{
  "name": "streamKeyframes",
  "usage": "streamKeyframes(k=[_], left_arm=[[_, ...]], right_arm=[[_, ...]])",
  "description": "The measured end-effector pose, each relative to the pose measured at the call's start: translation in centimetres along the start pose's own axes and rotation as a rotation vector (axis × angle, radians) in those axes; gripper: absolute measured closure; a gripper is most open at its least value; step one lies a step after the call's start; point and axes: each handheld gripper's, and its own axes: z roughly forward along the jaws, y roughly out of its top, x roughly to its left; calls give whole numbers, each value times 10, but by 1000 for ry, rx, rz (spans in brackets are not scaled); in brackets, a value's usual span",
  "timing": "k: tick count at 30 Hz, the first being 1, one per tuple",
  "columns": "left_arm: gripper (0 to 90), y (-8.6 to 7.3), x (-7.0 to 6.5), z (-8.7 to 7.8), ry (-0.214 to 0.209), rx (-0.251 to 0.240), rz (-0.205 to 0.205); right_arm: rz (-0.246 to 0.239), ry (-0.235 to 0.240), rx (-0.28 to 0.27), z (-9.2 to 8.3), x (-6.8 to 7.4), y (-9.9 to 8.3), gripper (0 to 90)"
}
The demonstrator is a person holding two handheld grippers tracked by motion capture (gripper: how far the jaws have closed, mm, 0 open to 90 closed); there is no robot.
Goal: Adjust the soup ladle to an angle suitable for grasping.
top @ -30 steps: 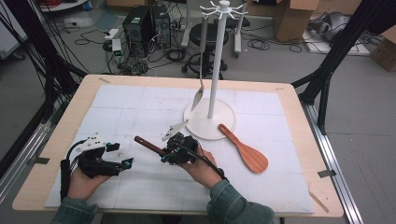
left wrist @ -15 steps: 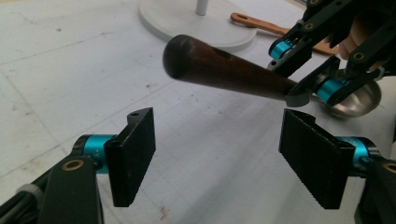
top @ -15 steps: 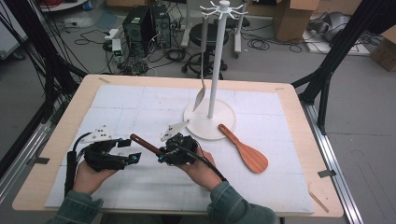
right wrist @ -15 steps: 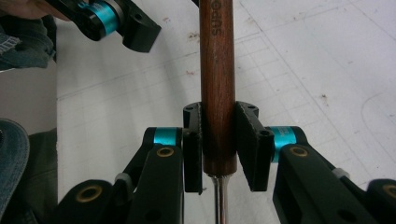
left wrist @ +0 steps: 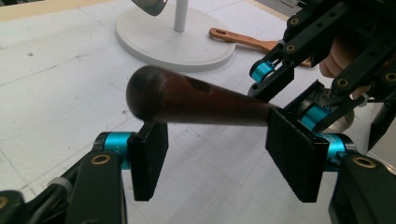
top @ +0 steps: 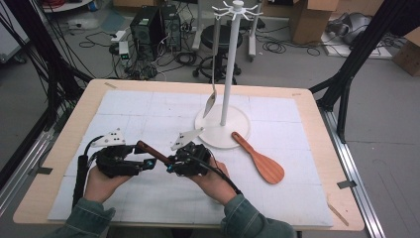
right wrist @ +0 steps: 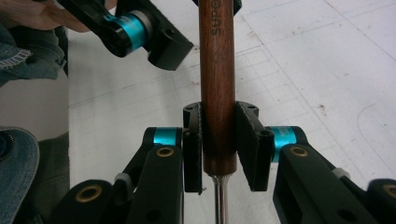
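Glossy dark wooden handle (right wrist: 217, 70) on a metal shank (right wrist: 219, 200); matt ribbed black tool pads (left wrist: 292, 156); matt white stand base (top: 223, 130).

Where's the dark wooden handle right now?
In the high view the dark handle sits front left of the stand, clamped by the right gripper, its free end between the left gripper's jaws.

Even, soft indoor light, faint shadows; close parts in gripper views slightly blurred.

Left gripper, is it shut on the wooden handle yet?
No: left gripper is open; its closing pads flank the wooden handle with gaps.
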Motion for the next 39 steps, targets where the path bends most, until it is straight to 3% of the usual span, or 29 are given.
streamKeyframes(k=[4,11,15,23,27,30,35,39], left_arm=[[430,1,-1,1,8,-1,-4],[438,1,-1,1,5,-3,-4],[437,1,-1,1,3,-5,-6],[435,2,-1,1,-3,-8,-4],[428,3,-2,1,-4,-8,0],[421,3,-2,1,-2,-6,4],[388,3,-2,1,-5,-5,10],[359,3,-3,1,-3,-4,15]], right_arm=[[3,2,-7,0,0,-1,728],[48,49,-13,-1,-5,-1,710],[102,104,5,-1,-12,-2,667],[118,152,36,3,-22,-4,634],[134,183,41,6,-26,-2,647],[139,214,39,8,-27,-1,709],[105,173,43,5,-23,1,726],[104,143,26,-2,-22,4,733]])
